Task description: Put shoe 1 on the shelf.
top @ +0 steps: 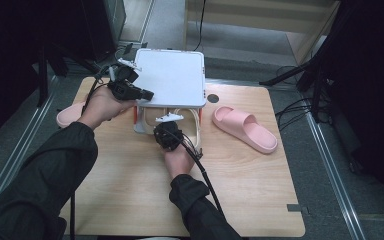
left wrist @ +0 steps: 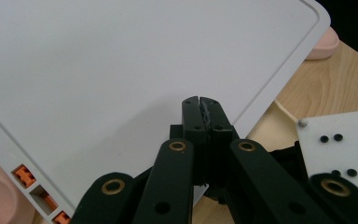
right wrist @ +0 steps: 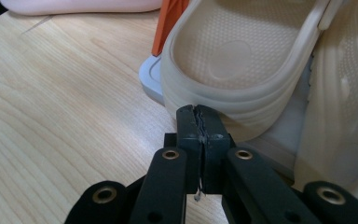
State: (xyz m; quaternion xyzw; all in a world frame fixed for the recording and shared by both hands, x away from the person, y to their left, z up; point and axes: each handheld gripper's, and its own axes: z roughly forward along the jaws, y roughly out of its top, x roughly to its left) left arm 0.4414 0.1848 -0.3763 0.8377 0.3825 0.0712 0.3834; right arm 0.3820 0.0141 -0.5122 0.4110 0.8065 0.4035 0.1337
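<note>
Just ahead of the closed, empty tips of the right gripper (right wrist: 200, 109) sits the rounded end of a cream slipper (right wrist: 242, 60), tucked on the lower level of a small white shoe rack (top: 172, 80), its long axis running straight away from the fingers. Its partner lies alongside to the right. Beyond, the left gripper (left wrist: 200, 100), jaws likewise pressed together on nothing, rests against the rack's top panel. Two pink slippers (top: 244, 128) flank the rack. The right hand looks nearer the cream pair.
</note>
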